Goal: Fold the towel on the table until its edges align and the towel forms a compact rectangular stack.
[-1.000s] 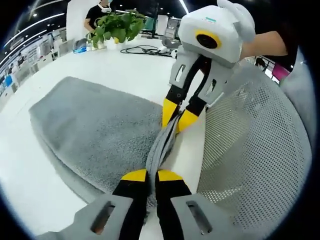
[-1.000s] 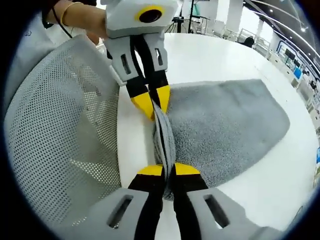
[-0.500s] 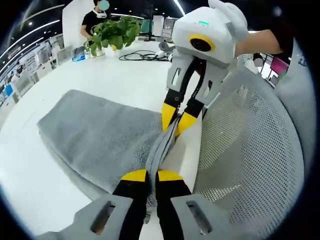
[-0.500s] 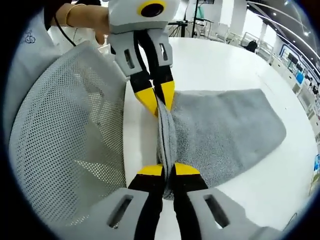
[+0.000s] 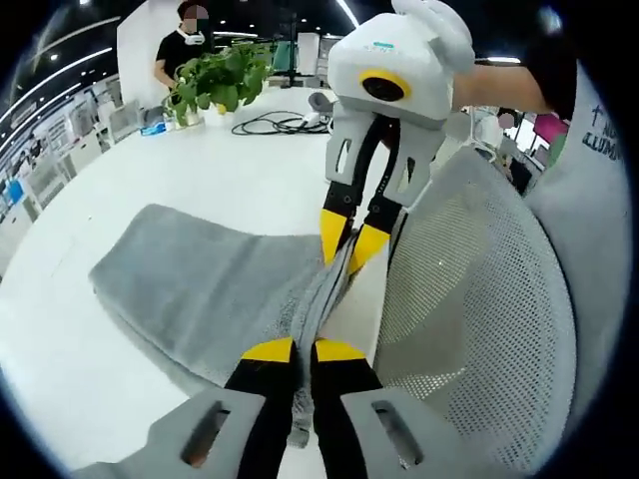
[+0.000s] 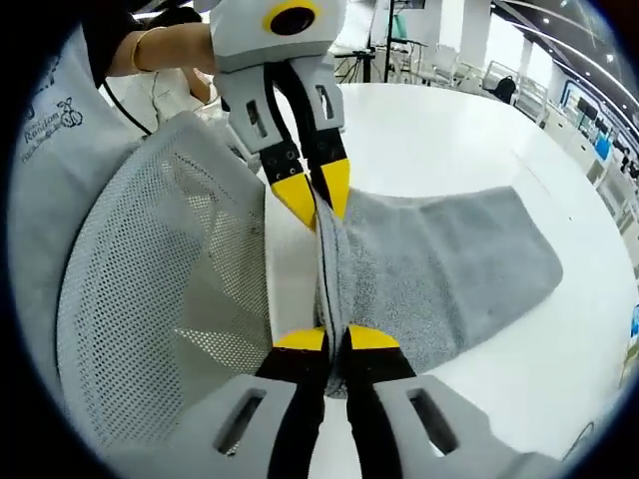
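Both tools, the left tool (image 5: 304,350) and right tool (image 6: 335,339), are clenched on one bunched edge of the grey towel (image 5: 205,284), lifted above the white worktop (image 5: 230,175), so the fold is only begun and stacking remains.

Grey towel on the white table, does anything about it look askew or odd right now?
Nothing damaged. The grey terry towel isn't lying flat: one edge is bunched into a narrow ridge, pinched between the left hand-held gripper and the right hand-held gripper near the white mesh chair back. The rest trails onto the white table.
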`<state>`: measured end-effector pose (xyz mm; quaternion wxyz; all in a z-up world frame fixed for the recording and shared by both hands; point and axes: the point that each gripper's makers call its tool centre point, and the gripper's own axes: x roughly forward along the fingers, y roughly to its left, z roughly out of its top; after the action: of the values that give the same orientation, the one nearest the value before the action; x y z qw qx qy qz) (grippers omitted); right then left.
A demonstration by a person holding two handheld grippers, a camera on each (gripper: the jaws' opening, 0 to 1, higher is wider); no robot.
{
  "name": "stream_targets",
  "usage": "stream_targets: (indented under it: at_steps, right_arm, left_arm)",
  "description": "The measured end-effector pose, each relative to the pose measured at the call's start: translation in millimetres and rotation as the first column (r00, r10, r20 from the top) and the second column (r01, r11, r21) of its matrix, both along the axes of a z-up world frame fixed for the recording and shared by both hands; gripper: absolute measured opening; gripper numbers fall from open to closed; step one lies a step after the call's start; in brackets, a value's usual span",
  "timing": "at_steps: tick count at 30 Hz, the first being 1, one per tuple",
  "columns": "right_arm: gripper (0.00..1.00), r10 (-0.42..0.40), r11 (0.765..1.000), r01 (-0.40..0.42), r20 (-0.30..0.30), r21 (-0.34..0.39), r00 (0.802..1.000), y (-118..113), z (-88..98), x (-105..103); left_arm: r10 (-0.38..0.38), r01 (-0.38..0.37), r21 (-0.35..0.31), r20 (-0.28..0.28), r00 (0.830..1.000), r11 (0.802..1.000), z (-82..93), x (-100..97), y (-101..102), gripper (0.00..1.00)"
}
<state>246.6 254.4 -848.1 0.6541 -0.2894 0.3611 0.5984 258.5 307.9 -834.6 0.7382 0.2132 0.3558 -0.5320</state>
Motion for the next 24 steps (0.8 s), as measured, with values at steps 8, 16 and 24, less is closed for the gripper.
stream_targets:
  at_steps: [8,16,24]
  right_arm:
    - [0.04,0.002,1.0,-0.002,-0.047,0.012,0.999,-1.3,20.7,-17.3]
    - [0.04,0.016,1.0,-0.014,-0.084,0.016,0.996,-3.9,34.6,-38.2]
    - [0.04,0.012,1.0,-0.01,-0.088,0.018,0.996,-8.4,56.9,-44.5]
  left_arm:
    - [-0.028,0.027,-0.014,-0.042,0.999,1.0,20.1,-14.9,-1.3,0.05]
    - [-0.097,0.098,0.01,-0.074,0.993,0.995,31.5,-35.1,-4.6,0.05]
    - [-0.125,0.125,0.003,-0.082,0.989,0.992,49.3,-47.2,-8.5,0.05]
